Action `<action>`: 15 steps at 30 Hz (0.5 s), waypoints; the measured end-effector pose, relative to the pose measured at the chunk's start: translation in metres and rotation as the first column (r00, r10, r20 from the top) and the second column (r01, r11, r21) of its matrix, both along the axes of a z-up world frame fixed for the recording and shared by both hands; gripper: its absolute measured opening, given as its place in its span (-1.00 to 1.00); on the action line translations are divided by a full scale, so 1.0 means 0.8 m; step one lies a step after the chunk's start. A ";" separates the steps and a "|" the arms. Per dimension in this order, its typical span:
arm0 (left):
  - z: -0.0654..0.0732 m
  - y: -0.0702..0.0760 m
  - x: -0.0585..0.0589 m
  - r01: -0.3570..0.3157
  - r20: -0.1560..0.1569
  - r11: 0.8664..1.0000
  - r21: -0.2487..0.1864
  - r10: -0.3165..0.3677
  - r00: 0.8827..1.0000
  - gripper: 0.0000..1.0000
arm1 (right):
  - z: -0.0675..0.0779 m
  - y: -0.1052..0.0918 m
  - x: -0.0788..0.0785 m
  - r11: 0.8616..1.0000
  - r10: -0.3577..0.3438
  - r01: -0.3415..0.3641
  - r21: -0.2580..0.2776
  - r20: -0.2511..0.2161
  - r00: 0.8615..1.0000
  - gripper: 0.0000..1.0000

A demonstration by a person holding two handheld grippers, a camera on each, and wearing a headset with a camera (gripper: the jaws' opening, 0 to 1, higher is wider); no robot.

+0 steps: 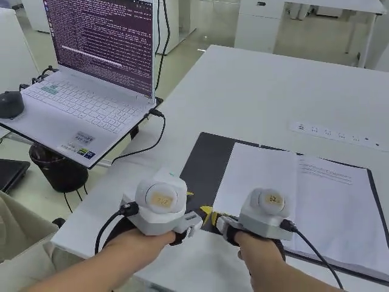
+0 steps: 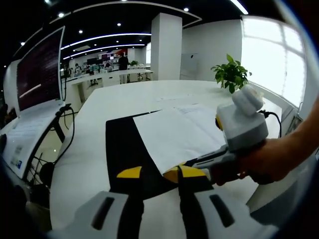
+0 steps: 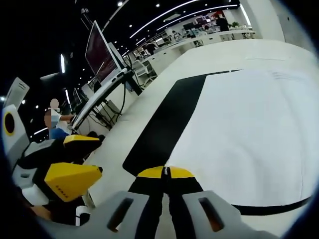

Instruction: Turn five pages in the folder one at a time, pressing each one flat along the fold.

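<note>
the folder (image 1: 203, 164) lies open on the white tabletop (image 1: 261, 91), near its front edge, with the black inner cover exposed on the left side. a white page (image 1: 261, 176) lies over the middle of the folder. a second sheet with printed lines (image 1: 334, 194) lies to the right of it.

right claw (image 3: 167, 173): the yellow tips are closed against each other at the near left corner of the page, and the paper edge runs straight into them, so the claw holds the page by that corner. the corner sits over the black cover, close to the folder's front edge.

left claw (image 2: 157, 173): the two yellow tips stand a moderate gap apart and hold nothing. in the left gripper view the claw is positioned above the front part of the black cover, just beside the page corner and the tips of the right claw. whether it touches the cover cannot be told.

in the head view both grippers sit side by side at the front of the tabletop, each held in one hand, with a black cable leaving each body.

surroundings: an open laptop (image 1: 91, 73) with lit screen stands on a raised stand to the left, off the tabletop. a white power strip (image 1: 337, 135) lies on the tabletop beyond the folder. a potted plant (image 2: 232, 73) stands at the far side.
</note>
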State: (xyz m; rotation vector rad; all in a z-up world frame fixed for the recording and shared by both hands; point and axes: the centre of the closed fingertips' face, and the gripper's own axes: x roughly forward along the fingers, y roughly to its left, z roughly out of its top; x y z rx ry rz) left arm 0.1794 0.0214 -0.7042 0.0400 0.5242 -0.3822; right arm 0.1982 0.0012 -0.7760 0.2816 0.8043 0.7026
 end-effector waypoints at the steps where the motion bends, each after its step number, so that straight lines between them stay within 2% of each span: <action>1: -0.001 0.000 0.001 -0.003 -0.001 1.000 0.001 0.003 1.000 -0.49 | 0.000 0.002 0.002 1.000 0.006 -0.006 0.006 0.011 1.000 -0.97; 4: -0.003 0.003 0.004 -0.015 -0.007 1.000 0.001 0.015 1.000 -0.49 | 0.003 0.004 0.001 1.000 0.016 -0.016 -0.006 0.042 0.999 -0.99; 6: -0.005 0.003 0.006 -0.018 -0.008 1.000 0.001 0.018 1.000 -0.49 | 0.006 0.003 -0.002 1.000 0.016 -0.017 0.015 0.035 0.999 -0.90; 9: -0.010 0.002 0.011 -0.019 -0.011 1.000 0.009 0.019 1.000 -0.50 | 0.018 -0.004 0.000 0.999 0.023 -0.025 0.024 0.083 0.996 -0.88; 11: -0.015 0.002 0.013 -0.021 -0.018 1.000 0.015 0.021 1.000 -0.53 | 0.028 -0.012 0.003 0.999 0.004 -0.008 0.047 0.092 0.996 -0.89; 12: -0.017 0.001 0.015 -0.021 -0.020 1.000 0.018 0.021 1.000 -0.53 | 0.036 -0.019 0.009 0.998 -0.014 0.007 0.059 0.126 0.992 -0.91; 14: -0.024 -0.003 0.019 -0.013 -0.030 1.000 0.022 0.014 0.999 -0.54 | 0.040 -0.035 0.016 0.999 -0.024 0.018 0.039 0.155 0.988 -0.96; 15: -0.031 -0.007 0.021 0.002 -0.038 0.999 0.038 0.000 0.999 -0.55 | 0.041 -0.043 0.019 0.999 -0.029 0.025 0.026 0.165 0.986 -0.98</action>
